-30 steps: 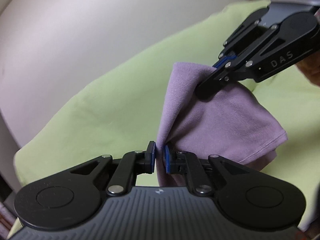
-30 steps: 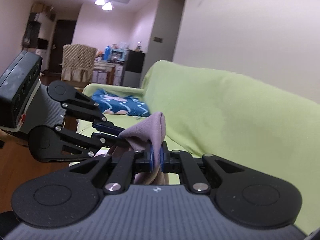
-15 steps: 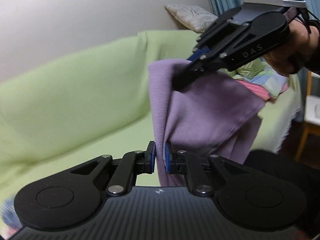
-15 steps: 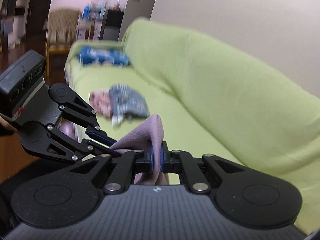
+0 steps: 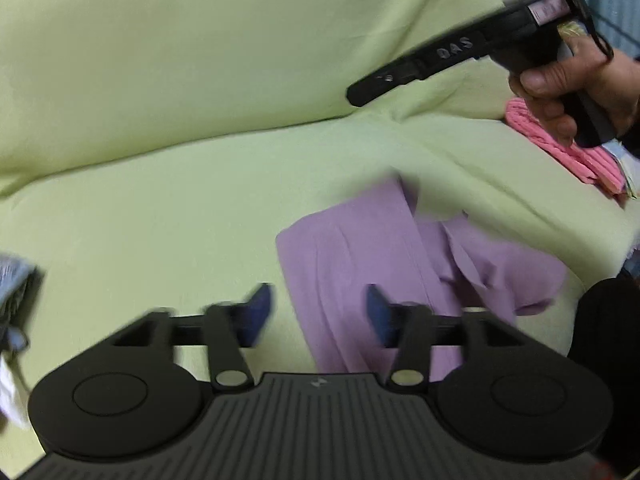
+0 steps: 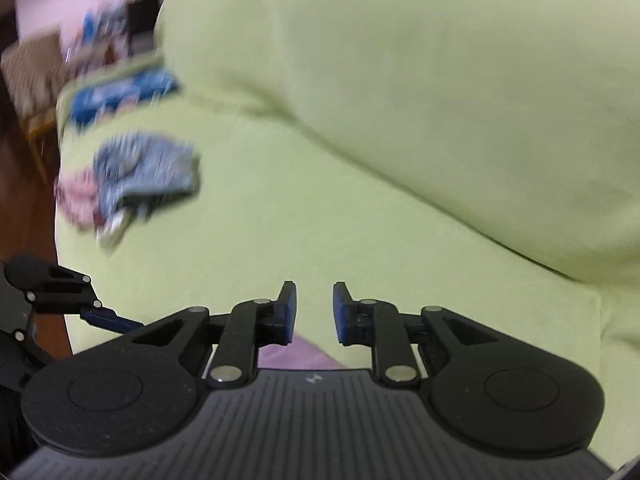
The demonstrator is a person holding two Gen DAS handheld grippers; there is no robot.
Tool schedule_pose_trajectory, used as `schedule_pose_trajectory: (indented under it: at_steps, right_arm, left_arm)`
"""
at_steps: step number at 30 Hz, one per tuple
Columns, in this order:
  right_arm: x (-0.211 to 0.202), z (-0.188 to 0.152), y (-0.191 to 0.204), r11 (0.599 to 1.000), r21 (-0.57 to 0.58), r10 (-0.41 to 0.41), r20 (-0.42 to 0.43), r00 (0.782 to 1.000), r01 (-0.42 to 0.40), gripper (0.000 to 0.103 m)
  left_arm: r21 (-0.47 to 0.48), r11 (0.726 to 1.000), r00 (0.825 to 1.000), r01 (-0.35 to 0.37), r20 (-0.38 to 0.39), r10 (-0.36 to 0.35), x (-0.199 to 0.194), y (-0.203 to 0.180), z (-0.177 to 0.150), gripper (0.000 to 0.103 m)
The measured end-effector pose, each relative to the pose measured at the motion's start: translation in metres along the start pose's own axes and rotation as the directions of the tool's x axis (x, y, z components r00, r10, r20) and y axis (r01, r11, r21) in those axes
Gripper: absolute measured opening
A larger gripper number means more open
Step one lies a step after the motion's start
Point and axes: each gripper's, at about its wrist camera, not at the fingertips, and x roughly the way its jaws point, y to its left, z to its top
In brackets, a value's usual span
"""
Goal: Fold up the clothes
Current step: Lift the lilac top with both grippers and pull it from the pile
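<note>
The purple garment [image 5: 400,264] lies loosely bunched on the green sofa cover [image 5: 200,208], toward the front edge of the seat; in the right wrist view only a sliver of it shows, under the gripper's fingers. The left gripper [image 5: 318,312] hangs just above it with jaws opening and already wide, the cloth below and between them but not pinched; the right gripper [image 6: 314,314] has its jaws opening too, a narrow gap with nothing in it. The cloth looks light, soft and limp, a thin knit that creases and slumps; it should drape rather than hold a shape, and a single layer could slip out of smooth pads. The best hold, I judge, is at a hem or corner, one gripper on each, so the fabric can be spread flat. A pink garment [image 5: 560,148] lies farther along the seat, by the person's hand [image 5: 568,84]; a blue patterned garment [image 6: 148,172] lies at the other end.
</note>
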Motion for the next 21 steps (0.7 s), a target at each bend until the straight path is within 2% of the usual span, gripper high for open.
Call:
schedule_pose_trajectory:
  at_steps: [2, 6, 8, 10, 12, 13, 14, 15, 16, 18, 21]
  right_arm:
    - [-0.024, -0.031, -0.012, 0.998, 0.06, -0.026, 0.04, 0.999, 0.024, 0.033]
    - [-0.054, -0.112, -0.02, 0.985, 0.161, -0.065, 0.026, 0.998, 0.06, 0.035]
    - [-0.068, -0.146, -0.027, 0.976, 0.196, -0.093, 0.004, 0.996, 0.091, 0.036]
    - [-0.076, -0.176, -0.023, 0.967, 0.237, -0.091, -0.001, 0.996, 0.088, 0.045]
    - [-0.08, -0.198, -0.013, 0.969, 0.23, -0.095, -0.002, 0.996, 0.092, 0.056]
    - [-0.081, -0.205, -0.007, 0.97, 0.223, -0.1, 0.001, 0.995, 0.097, 0.057]
    - [-0.081, -0.209, -0.003, 0.971, 0.22, -0.097, 0.001, 0.995, 0.094, 0.06]
    - [-0.076, -0.209, 0.003, 0.973, 0.216, -0.086, -0.002, 0.996, 0.085, 0.062]
    - [-0.072, -0.208, 0.007, 0.975, 0.208, -0.075, -0.007, 0.997, 0.075, 0.062]
    - [-0.069, -0.208, 0.01, 0.98, 0.191, -0.055, -0.013, 0.998, 0.057, 0.062]
    - [-0.061, -0.207, 0.011, 0.985, 0.166, -0.03, -0.026, 0.999, 0.034, 0.062]
  left_arm:
    - [0.038, 0.999, 0.999, 0.036, 0.018, -0.037, 0.005, -0.006, 0.009, 0.071]
    - [0.091, 0.99, 0.994, 0.106, 0.01, -0.107, 0.041, -0.041, 0.026, 0.072]
    - [0.125, 0.986, 0.994, 0.107, -0.009, -0.107, 0.064, -0.055, 0.037, 0.072]
    - [0.167, 0.981, 0.995, 0.098, -0.028, -0.095, 0.074, -0.047, 0.039, 0.072]
    - [0.219, 0.972, 0.996, 0.084, -0.055, -0.074, 0.089, -0.046, 0.044, 0.071]
    - [0.246, 0.966, 0.996, 0.077, -0.071, -0.062, 0.095, -0.042, 0.044, 0.068]
    - [0.27, 0.96, 0.994, 0.076, -0.096, -0.051, 0.105, -0.042, 0.045, 0.062]
    - [0.28, 0.957, 0.991, 0.076, -0.123, -0.043, 0.112, -0.041, 0.046, 0.05]
    - [0.278, 0.957, 0.988, 0.077, -0.148, -0.037, 0.114, -0.036, 0.046, 0.0]
    - [0.266, 0.96, 0.983, 0.084, -0.178, -0.036, 0.114, -0.025, 0.047, 0.002]
    - [0.183, 0.982, 0.996, 0.048, -0.088, -0.032, 0.087, -0.001, 0.056, 0.002]
